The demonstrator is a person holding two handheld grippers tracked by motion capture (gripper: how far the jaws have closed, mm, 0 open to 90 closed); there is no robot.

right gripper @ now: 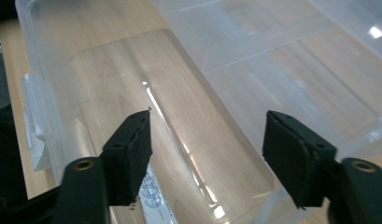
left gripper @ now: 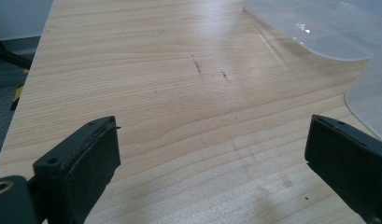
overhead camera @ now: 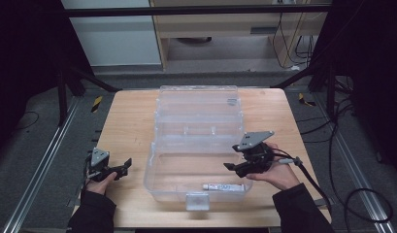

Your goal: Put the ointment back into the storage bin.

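This looks like a lab or test room: a wooden table (overhead camera: 133, 126) stands between metal floor rails (overhead camera: 45, 160), with black frame bars (overhead camera: 196, 9) at 12 o'clock and loose cables (overhead camera: 346, 131) at 3 o'clock.

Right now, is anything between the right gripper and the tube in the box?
Nothing visible. The right gripper hovers open over the open clear box, and the tube lies on the box floor just below it, uncovered. The lid is swung back, away from it.
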